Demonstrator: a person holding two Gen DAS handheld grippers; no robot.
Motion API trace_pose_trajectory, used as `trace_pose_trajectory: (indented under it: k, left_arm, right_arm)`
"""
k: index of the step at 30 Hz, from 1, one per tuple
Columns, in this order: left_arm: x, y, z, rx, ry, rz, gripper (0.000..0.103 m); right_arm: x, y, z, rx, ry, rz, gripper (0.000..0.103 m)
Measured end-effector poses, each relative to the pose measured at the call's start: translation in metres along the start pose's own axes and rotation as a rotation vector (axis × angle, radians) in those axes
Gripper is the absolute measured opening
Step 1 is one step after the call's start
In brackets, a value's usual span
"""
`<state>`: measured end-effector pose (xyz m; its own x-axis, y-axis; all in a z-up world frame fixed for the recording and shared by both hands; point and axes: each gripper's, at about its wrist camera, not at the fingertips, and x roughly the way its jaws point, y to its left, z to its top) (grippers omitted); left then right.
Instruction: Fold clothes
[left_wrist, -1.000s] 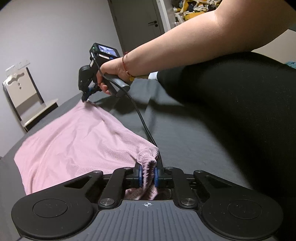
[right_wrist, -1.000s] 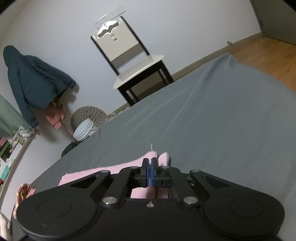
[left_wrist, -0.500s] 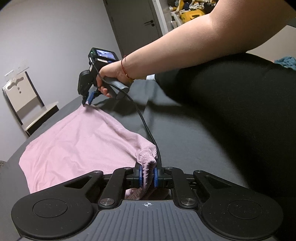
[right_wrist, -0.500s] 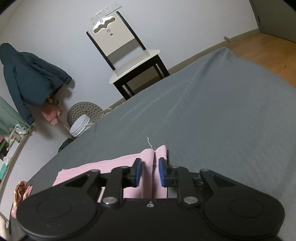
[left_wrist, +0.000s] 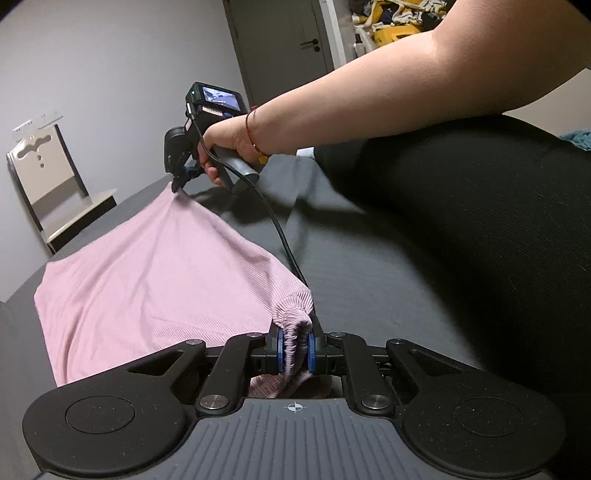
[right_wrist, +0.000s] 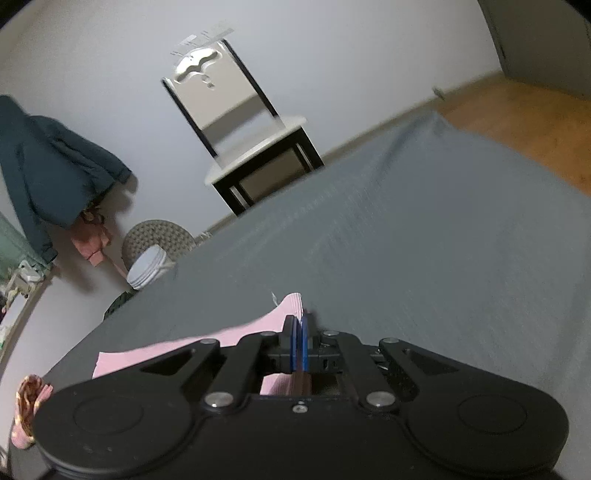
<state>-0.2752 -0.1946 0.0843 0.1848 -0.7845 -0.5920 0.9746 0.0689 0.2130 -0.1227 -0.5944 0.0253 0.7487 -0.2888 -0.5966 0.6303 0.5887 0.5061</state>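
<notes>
**Both grippers pinching the pink garment, cloth lifted between them**

- Left gripper (left_wrist: 294, 345): fingers pressed onto a bunched ribbed hem/cuff of the pink ribbed garment (left_wrist: 155, 273). Fabric wad fills the gap between the blue pads.
- Right gripper (right_wrist: 299, 341): blue pads nearly together, thin pink corner (right_wrist: 291, 304) sticking out just past the tips, so pinching cloth. In the left wrist view the same gripper (left_wrist: 179, 181) sits at the far corner of the garment, held by the person's hand (left_wrist: 229, 147); red string bracelet (left_wrist: 253, 133) on the wrist, black cable (left_wrist: 280, 236) trailing from the handle over the bed.
- Garment: on the dark grey bed cover (right_wrist: 443, 240), spread flat on the left side, pulled up toward the two gripped corners.
- Containers: round woven basket (right_wrist: 159, 236) on the floor by the wall, a white lidded tub (right_wrist: 147, 267) against it; contents not visible.
- Background: chair (right_wrist: 240, 122) at the wall, dark teal jacket (right_wrist: 48, 173) hanging left.
</notes>
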Motion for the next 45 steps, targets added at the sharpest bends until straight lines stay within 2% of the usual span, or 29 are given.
trace_pose_trajectory:
  k: [3, 4, 5, 6, 7, 9, 11, 12, 15, 17, 19, 20, 25, 29, 32, 34, 36, 40, 41, 42, 44, 45]
  left_arm:
    - [0.0, -0.001, -0.001, 0.016, 0.018, -0.007, 0.012]
    - [0.0, -0.003, -0.001, 0.026, 0.02, -0.002, 0.013]
    - [0.0, -0.004, 0.0, 0.036, 0.022, 0.006, 0.02]
    - [0.0, -0.005, 0.001, 0.044, 0.03, 0.007, 0.031]
    - [-0.001, -0.006, 0.001, 0.047, 0.038, -0.001, 0.038]
    - [-0.008, -0.005, 0.0, 0.037, 0.023, -0.008, 0.073]
    - [-0.022, -0.006, -0.002, 0.02, -0.033, 0.012, 0.089]
    - [-0.029, -0.005, -0.004, 0.012, -0.053, 0.025, 0.091]
    - [-0.046, 0.001, -0.009, 0.018, -0.046, 0.056, 0.091]
    - [-0.052, 0.006, -0.015, 0.065, -0.027, 0.08, 0.091]
    - [-0.057, 0.01, -0.023, 0.159, 0.0, 0.114, 0.091]
    - [-0.059, 0.012, -0.027, 0.214, 0.015, 0.133, 0.091]
    - [-0.06, 0.016, -0.044, 0.491, 0.076, 0.207, 0.091]
    - [-0.061, 0.011, -0.057, 0.762, 0.106, 0.203, 0.09]
    - [-0.058, 0.006, -0.061, 0.892, 0.108, 0.177, 0.09]
    - [-0.055, -0.002, -0.063, 0.97, 0.105, 0.17, 0.089]
    - [-0.051, -0.008, -0.065, 1.062, 0.111, 0.165, 0.078]
    - [-0.043, -0.008, -0.072, 1.206, 0.119, 0.157, 0.071]
    - [-0.041, -0.009, -0.072, 1.231, 0.119, 0.145, 0.063]
    - [-0.039, -0.011, -0.073, 1.258, 0.126, 0.129, 0.051]
    - [-0.036, -0.013, -0.072, 1.273, 0.141, 0.105, 0.037]
    - [-0.034, -0.013, -0.069, 1.254, 0.149, 0.096, 0.034]
  right_arm:
    - [0.003, -0.006, -0.005, 0.035, 0.012, 0.01, 0.013]
    - [0.001, -0.005, -0.004, 0.037, 0.011, 0.022, 0.021]
    - [-0.003, -0.004, -0.004, 0.032, 0.005, 0.022, 0.03]
    - [-0.007, -0.002, -0.004, 0.026, -0.001, 0.022, 0.033]
    - [-0.012, -0.002, -0.002, 0.016, -0.01, 0.017, 0.036]
    - [-0.027, 0.0, -0.002, 0.004, -0.029, 0.02, 0.038]
    - [-0.047, 0.005, -0.001, -0.019, -0.026, 0.027, 0.041]
    - [-0.058, 0.01, -0.001, -0.037, -0.019, 0.033, 0.041]
    - [-0.102, 0.03, -0.008, -0.132, -0.012, 0.087, 0.047]
    - [-0.14, 0.044, -0.023, -0.197, -0.022, 0.16, 0.06]
    - [-0.174, 0.058, -0.041, -0.256, -0.02, 0.226, 0.067]
    - [-0.188, 0.065, -0.055, -0.291, 0.004, 0.256, 0.067]
    - [-0.236, 0.103, -0.127, -0.455, 0.18, 0.335, 0.068]
    - [-0.259, 0.126, -0.178, -0.574, 0.261, 0.317, 0.068]
    - [-0.276, 0.138, -0.205, -0.657, 0.263, 0.26, 0.068]
    - [-0.285, 0.142, -0.215, -0.65, 0.267, 0.255, 0.069]
    - [-0.294, 0.141, -0.224, -0.615, 0.28, 0.268, 0.07]
    - [-0.3, 0.146, -0.244, -0.625, 0.313, 0.253, 0.073]
    - [-0.301, 0.149, -0.25, -0.659, 0.317, 0.235, 0.073]
    - [-0.302, 0.152, -0.256, -0.693, 0.32, 0.218, 0.073]
    - [-0.302, 0.16, -0.267, -0.778, 0.309, 0.182, 0.073]
    - [-0.303, 0.164, -0.272, -0.821, 0.304, 0.164, 0.074]
